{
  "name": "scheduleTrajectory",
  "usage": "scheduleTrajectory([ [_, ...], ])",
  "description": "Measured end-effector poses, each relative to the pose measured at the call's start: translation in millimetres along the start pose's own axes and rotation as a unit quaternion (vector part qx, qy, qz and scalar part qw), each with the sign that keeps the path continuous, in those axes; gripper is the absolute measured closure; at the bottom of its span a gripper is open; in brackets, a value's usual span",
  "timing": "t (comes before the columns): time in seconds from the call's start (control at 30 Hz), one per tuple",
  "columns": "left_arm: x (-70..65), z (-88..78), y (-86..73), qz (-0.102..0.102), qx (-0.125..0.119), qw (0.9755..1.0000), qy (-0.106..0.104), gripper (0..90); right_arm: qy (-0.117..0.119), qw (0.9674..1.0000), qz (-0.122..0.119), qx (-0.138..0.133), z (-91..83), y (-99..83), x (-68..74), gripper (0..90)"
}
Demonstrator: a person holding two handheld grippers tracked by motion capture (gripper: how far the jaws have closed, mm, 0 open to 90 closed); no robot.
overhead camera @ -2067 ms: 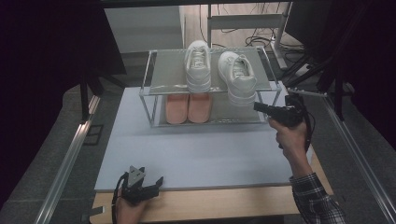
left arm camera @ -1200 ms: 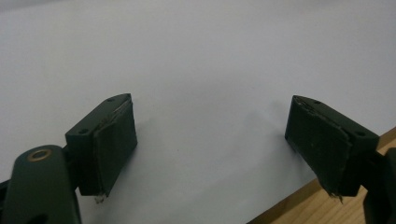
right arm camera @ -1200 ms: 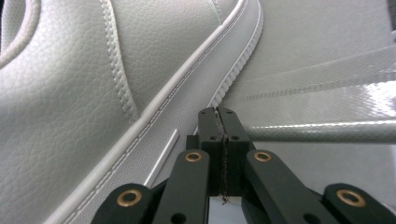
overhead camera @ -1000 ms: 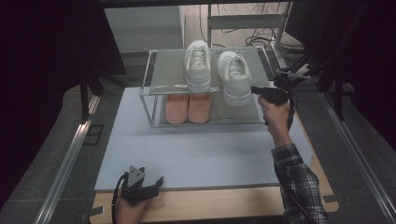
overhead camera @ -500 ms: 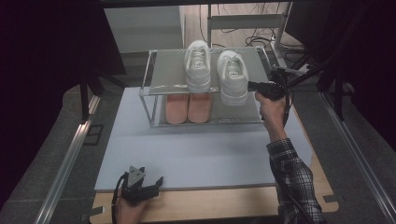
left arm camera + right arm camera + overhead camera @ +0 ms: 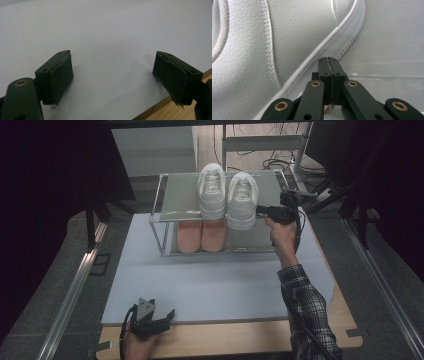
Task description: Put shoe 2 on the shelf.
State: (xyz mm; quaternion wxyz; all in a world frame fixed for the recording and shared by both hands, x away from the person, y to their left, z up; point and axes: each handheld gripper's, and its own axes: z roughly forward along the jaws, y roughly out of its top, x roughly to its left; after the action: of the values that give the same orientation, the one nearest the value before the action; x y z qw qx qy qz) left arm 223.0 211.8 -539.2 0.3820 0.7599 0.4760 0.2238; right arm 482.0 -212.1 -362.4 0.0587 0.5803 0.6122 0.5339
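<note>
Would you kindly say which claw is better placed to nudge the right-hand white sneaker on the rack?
Right: the right claw, shut, is at the white sneaker; the left claw rests open at the table's near edge.

Both grippers are black: the left gripper (image 6: pixel 167 316) carries a grey three-cornered plate above its claw and a trailing black cable. The right gripper (image 6: pixel 329 61) shows brass-coloured rivets on the links behind its claw. Behind that claw, a black-and-white plaid sleeve (image 6: pixel 307 312) covers the forearm.

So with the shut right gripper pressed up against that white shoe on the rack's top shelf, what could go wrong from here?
1. The shut right gripper meets the right white sneaker at its sole edge; a push could slide it into the left sneaker.
2. Both toes overhang the top shelf, so a shoe might tip off the front.
3. Shut jaws cannot grasp it.
</note>
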Motion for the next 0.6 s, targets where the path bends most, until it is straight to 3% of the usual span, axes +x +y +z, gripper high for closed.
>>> scheduleTrajectory([
  [0.33,-0.1,0.2,-0.1,0.000,-0.001,1.0000,0.000,16.2,0.011,0.9999,-0.012,0.001,-3.9,-4.3,4.2,89.9],
  [0.43,-0.1,0.2,-0.1,0.000,-0.001,1.0000,0.000,16.2,0.002,0.9997,-0.022,-0.003,-7.6,-3.7,4.9,89.9],
  [0.6,0.0,0.1,0.0,0.000,0.000,1.0000,0.000,16.2,0.000,0.9999,-0.010,-0.004,-1.8,1.5,1.4,89.9],
])
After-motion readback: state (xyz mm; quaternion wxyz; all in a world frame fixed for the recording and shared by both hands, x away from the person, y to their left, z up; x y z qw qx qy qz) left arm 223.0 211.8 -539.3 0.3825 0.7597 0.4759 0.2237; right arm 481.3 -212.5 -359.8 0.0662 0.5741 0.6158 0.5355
